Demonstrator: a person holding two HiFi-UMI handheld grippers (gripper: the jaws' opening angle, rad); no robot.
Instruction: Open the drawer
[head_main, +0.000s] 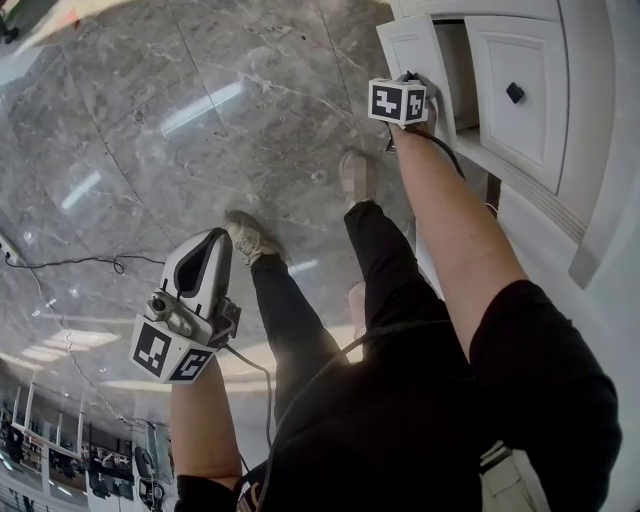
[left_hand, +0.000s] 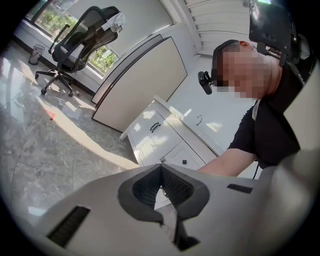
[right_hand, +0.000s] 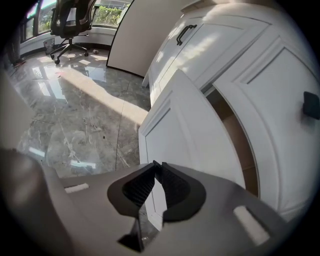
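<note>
Marble floor (head_main: 150, 120): cabinet (head_main: 600, 200), office chair (left_hand: 80, 35) standing.

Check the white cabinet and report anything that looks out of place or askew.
One white front panel stands ajar, angled out from the cabinet and baring the brown interior, while the neighbouring panel with the black knob sits shut. Nothing looks spilled or damaged.

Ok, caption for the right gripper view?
Jaws together, the right gripper faces the opened white cabinet panel; grey marble floor beyond.

Bright daylight, floor (head_main: 200, 110) glare, fisheye edges
</note>
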